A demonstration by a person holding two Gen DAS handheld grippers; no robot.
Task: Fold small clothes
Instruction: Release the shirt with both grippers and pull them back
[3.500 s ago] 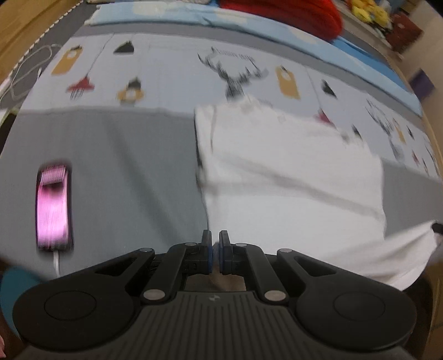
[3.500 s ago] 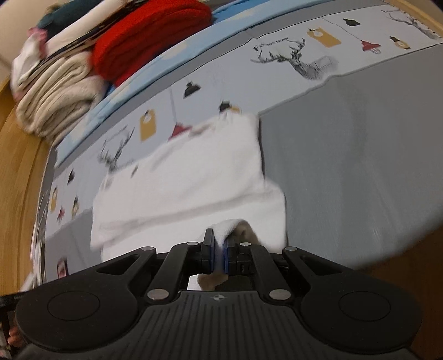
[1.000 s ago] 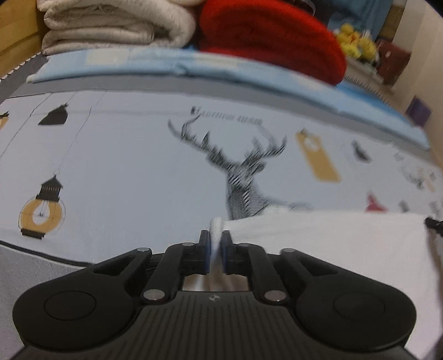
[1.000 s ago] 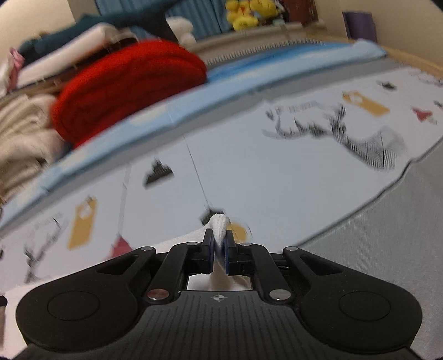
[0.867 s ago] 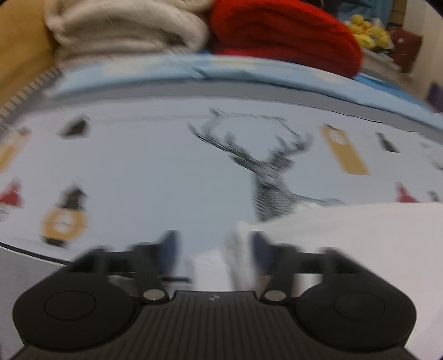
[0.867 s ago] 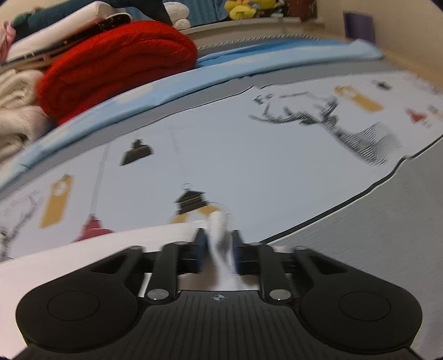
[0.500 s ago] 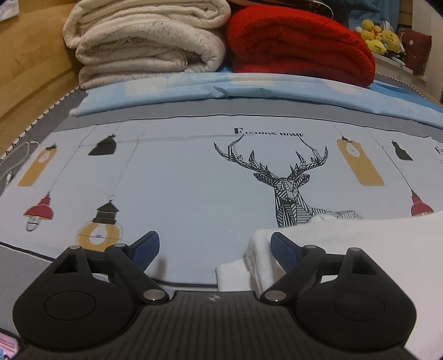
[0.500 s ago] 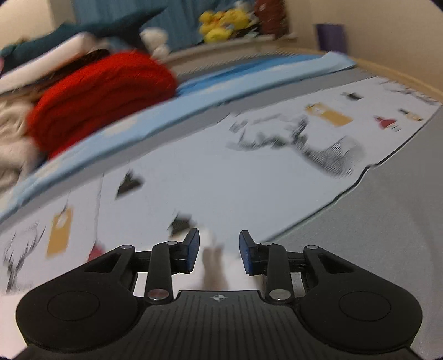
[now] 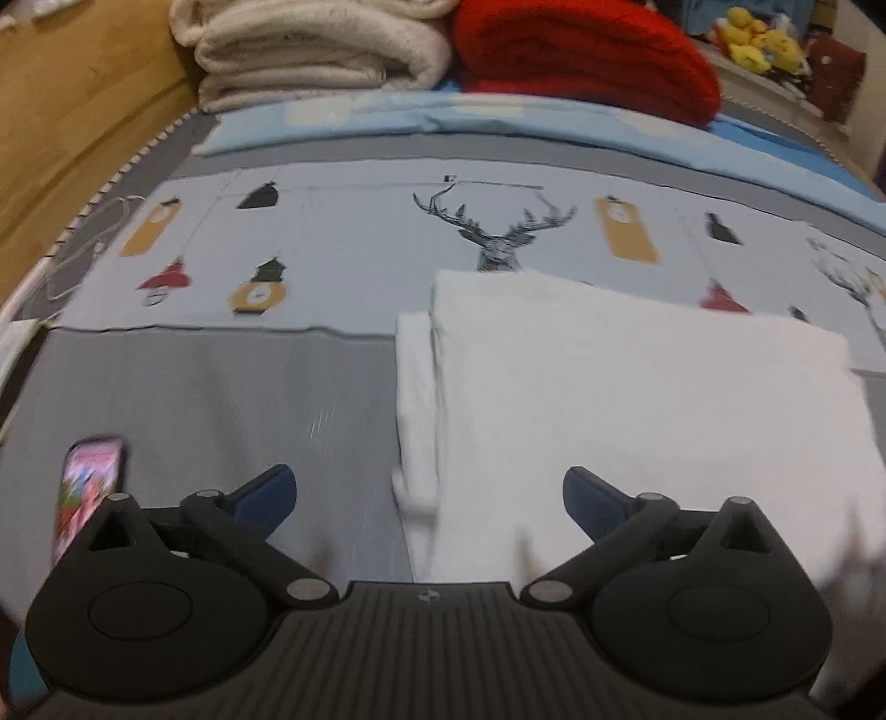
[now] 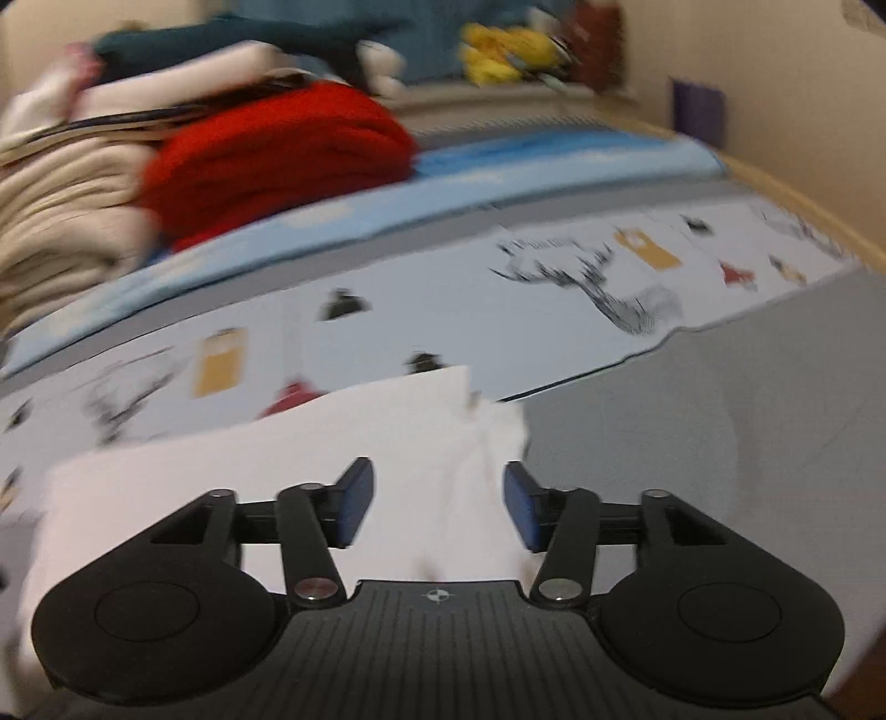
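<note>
A white garment (image 9: pixel 637 399) lies folded flat on the bed, with an under layer showing along its left edge. My left gripper (image 9: pixel 429 495) is open and empty, raised above the garment's near left edge. In the right wrist view the same white garment (image 10: pixel 310 459) lies under my right gripper (image 10: pixel 437 507), which is open and empty over the garment's right end. That end is a little rumpled.
The bedsheet (image 9: pixel 354 249) has a deer and lantern print, with a grey band nearer me. A lit phone (image 9: pixel 88 487) lies on the grey band at the left. Folded cream blankets (image 9: pixel 315 50) and a red blanket (image 9: pixel 581 50) are stacked at the back.
Both grippers carried the garment's edge forward over itself, then opened and let go. Both have since pulled back and up, so the whole folded garment now shows.
</note>
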